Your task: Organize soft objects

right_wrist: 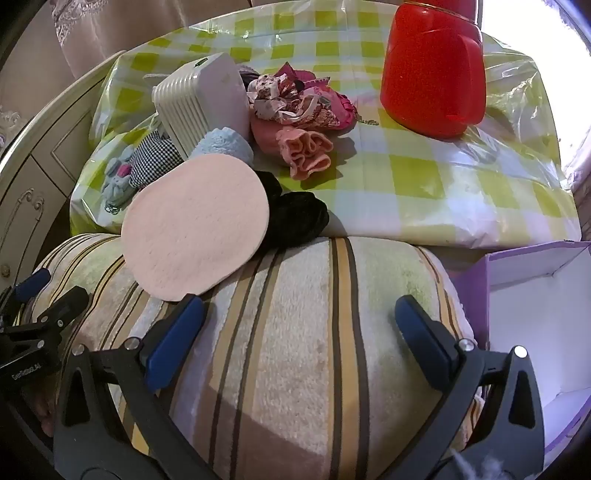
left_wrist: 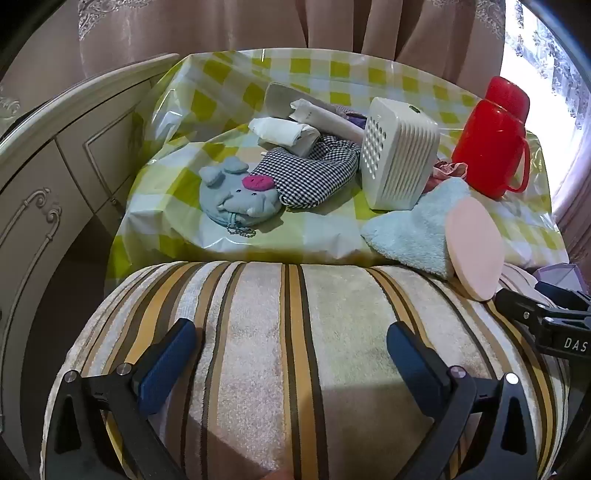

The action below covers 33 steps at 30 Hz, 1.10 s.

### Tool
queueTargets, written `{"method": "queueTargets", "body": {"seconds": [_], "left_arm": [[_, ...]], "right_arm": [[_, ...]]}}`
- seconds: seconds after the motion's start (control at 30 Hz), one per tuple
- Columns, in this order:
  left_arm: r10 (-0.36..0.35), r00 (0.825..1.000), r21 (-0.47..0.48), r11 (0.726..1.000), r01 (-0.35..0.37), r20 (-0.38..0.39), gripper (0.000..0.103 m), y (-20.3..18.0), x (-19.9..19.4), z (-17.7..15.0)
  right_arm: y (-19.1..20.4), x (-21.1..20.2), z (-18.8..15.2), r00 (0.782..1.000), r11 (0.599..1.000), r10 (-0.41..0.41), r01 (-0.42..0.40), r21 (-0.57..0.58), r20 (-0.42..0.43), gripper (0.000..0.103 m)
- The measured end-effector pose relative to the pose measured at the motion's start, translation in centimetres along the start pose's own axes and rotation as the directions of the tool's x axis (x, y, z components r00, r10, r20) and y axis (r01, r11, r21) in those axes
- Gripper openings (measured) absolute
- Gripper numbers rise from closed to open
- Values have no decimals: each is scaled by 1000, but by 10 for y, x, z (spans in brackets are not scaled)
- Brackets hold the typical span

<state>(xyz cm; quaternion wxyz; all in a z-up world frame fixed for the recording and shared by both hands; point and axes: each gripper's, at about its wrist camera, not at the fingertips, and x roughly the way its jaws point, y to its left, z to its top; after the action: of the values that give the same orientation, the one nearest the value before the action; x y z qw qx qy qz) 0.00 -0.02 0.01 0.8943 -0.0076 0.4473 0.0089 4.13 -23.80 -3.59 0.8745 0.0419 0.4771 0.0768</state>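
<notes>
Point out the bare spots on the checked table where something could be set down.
Free: the checked cloth between the red jug and the striped cushion. Also in front of the grey pouch. Crowded: around the white ribbed box, pink disc and black cloth.

Pinkish curtains (left_wrist: 221, 22) behind; cream carved cabinet (left_wrist: 48, 177) left; bright window (left_wrist: 535, 40) right.

We see strong daylight pouring in from the window (left_wrist: 546, 55) at the right, blown out to near white in both views. It throws glare across the glossy checkered plastic tablecloth (right_wrist: 424, 177) and a hard-edged shadow over the near part of the striped cushion (left_wrist: 295, 424). The left side, by the cream cabinet (left_wrist: 55, 177), sits dimmer. Fisheye bending curves every edge, and dark vignetting fills the corners. Focus seems slightly soft toward the rims.
</notes>
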Motion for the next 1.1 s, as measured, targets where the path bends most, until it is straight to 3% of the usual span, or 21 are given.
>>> {"method": "queueTargets", "body": {"seconds": [0.33, 0.53, 0.67, 1.1], "left_arm": [[-6, 1000, -4, 1000, 6, -3, 103, 4, 1, 1], [-5, 1000, -15, 1000, 5, 7, 103, 8, 3, -1], [14, 1000, -12, 1000, -14, 19, 103, 4, -4, -3], [32, 999, -3, 999, -32, 26, 103, 2, -6, -2]], "right_arm": [[5, 2, 11, 1000, 1000, -17, 17, -10, -25, 103], [-7, -6, 4, 998, 998, 56, -56, 11, 3, 103], [-2, -10, -2, 1000, 1000, 10, -10, -5, 12, 103], [-1, -15, -7, 999, 1000, 5, -4, -14, 36, 103]]}}
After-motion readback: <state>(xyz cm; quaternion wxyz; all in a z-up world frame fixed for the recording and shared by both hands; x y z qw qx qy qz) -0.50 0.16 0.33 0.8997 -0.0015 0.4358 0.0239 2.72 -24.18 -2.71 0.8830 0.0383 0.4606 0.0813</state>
